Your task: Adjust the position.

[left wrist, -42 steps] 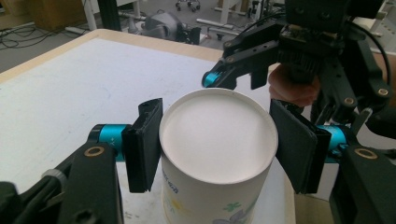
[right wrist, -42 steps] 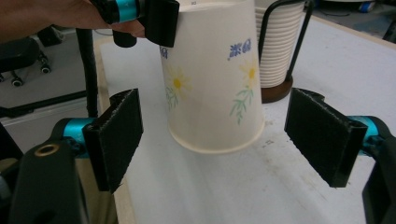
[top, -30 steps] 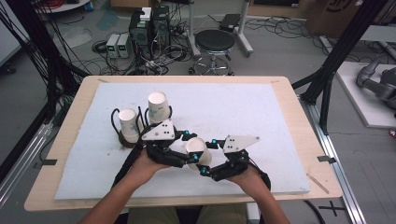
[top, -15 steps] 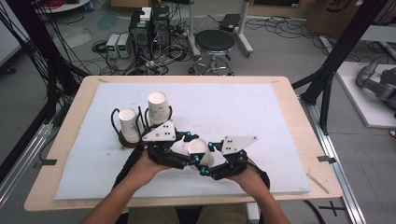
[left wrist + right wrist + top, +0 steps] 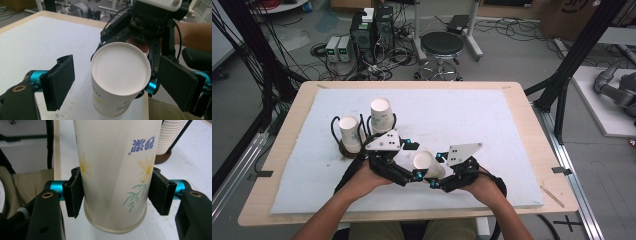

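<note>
Since a second ago, little has moved: both hands sit at the same spot near the 6 o'clock edge of the worktop (image 5: pixel 512 115), and the paper cup (image 5: pixel 428 165) between them has tipped only slightly.

My right tongs (image 5: pixel 115 192) are clenched on the paper cup, their two black pads pressing its printed sides just above the rolled rim, which points toward that camera. The cup is held upside down off the white mat, its flat white base facing my left tongs (image 5: pixel 117 82). Those left tongs are released, with their pads standing apart on either side of the base and touching nothing.

At about 10 o'clock from my hands stand two stacks of upturned cups: the shorter cup stack (image 5: pixel 349 135) and, just beside it toward 1 o'clock, the taller cup stack (image 5: pixel 381 116).

My guess is that I am mid hand-over or about to pull nested cups apart. Next, the left tongs would need to close squarely on the base end while the right hold firm, without crushing the thin wall.
</note>
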